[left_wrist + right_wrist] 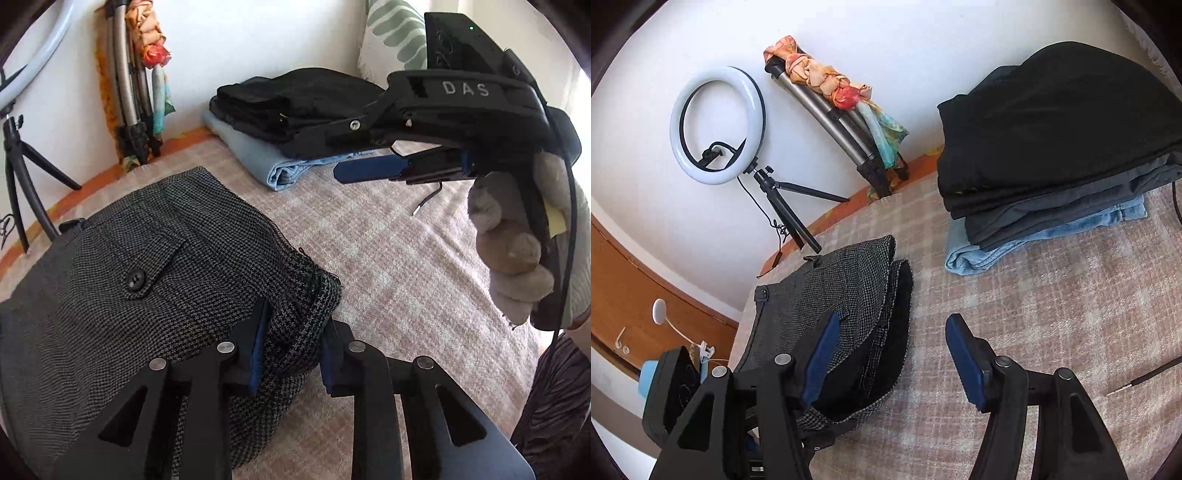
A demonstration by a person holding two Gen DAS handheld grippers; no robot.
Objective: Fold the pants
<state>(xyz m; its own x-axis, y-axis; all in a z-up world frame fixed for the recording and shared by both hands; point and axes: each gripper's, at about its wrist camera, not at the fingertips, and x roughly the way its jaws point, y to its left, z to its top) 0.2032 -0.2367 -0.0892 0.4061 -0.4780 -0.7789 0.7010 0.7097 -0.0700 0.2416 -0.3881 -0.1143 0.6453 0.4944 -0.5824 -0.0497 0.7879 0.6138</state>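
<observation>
A bed (1052,295) with a pale checked cover carries everything. At its far side, against the white wall (886,44), sits a stack (1052,140) of folded clothes: black on top, dark grey beneath, light blue denim at the bottom. The pants (122,258), a dark houndstooth weave, lie folded in a thick bundle on the near left of the bed, a buttoned back pocket facing up. A ring light (716,125) on a small tripod stands by the wall. The left gripper (291,350) pinches the pants' folded edge between its blue pads. The right gripper (890,354) hangs spread above the cover, touching nothing, just right of the pants.
</observation>
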